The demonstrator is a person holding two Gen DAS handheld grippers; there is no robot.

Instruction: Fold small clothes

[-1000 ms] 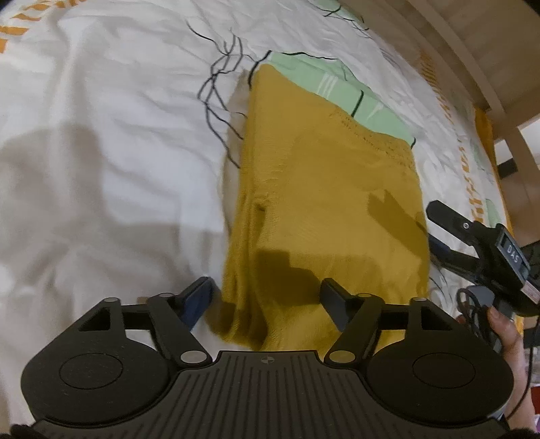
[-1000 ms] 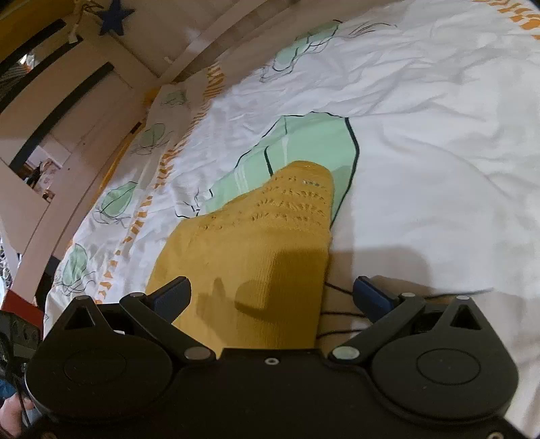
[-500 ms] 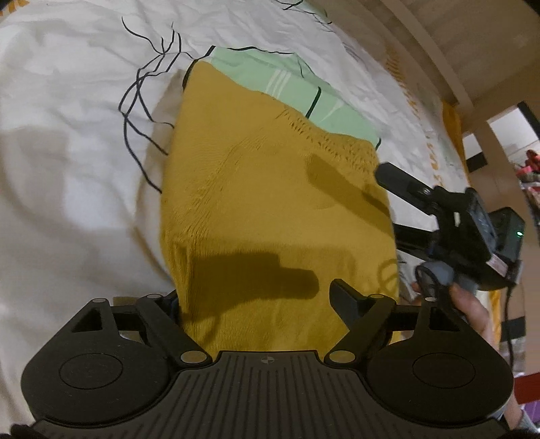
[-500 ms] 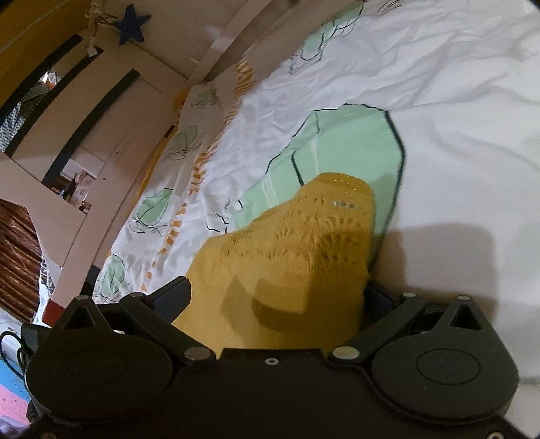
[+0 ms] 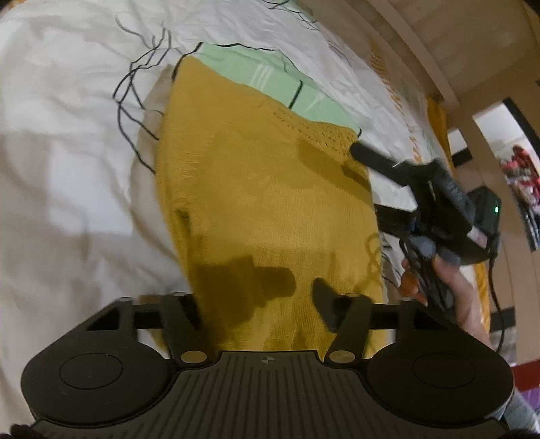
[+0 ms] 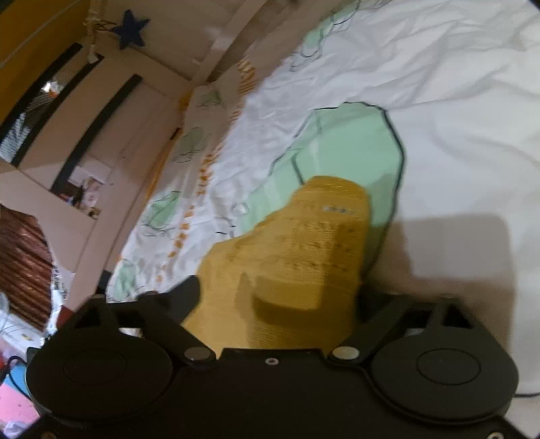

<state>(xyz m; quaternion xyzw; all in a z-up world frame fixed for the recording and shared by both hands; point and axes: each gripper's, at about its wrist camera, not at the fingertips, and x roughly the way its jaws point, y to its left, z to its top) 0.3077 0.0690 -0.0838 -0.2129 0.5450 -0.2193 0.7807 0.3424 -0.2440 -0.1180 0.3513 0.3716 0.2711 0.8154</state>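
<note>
Mustard-yellow knit, a small folded garment [image 5: 266, 189], is seen lying flat on a white, wrinkled bed cover [image 5: 67, 152] printed with pale green shapes outlined in black and rows of small orange marks. The far end of the garment, where an openwork pattern runs across the knit, overlaps one of the green patches [image 5: 270, 77].

The left gripper [image 5: 260, 304], black with two fingers, is set at the near end of the garment. Its jaws are closing, with the near hem of the yellow knit lying between them. The left finger is hidden behind the cloth edge; the right finger [image 5: 324, 297] stands on top of the knit. Whether the pads already press on the fabric cannot be told.

The right gripper [image 6: 273, 297] is placed at the garment's other side edge, seen in the left wrist view as a black device [image 5: 435, 199] held in a hand [image 5: 449, 287], with one finger reaching over the far right corner of the knit. In its own view the jaws are closing with yellow knit [image 6: 303, 256] filling the space between them; the left finger [image 6: 185, 297] is beside the cloth edge, the right finger is mostly hidden by the fabric. A firm grip cannot be confirmed; the view is blurred.

A pale wooden bed frame [image 6: 216, 44] is noted beyond the cover, and a dark blue star [image 6: 130, 28] hangs on the wall above it.
</note>
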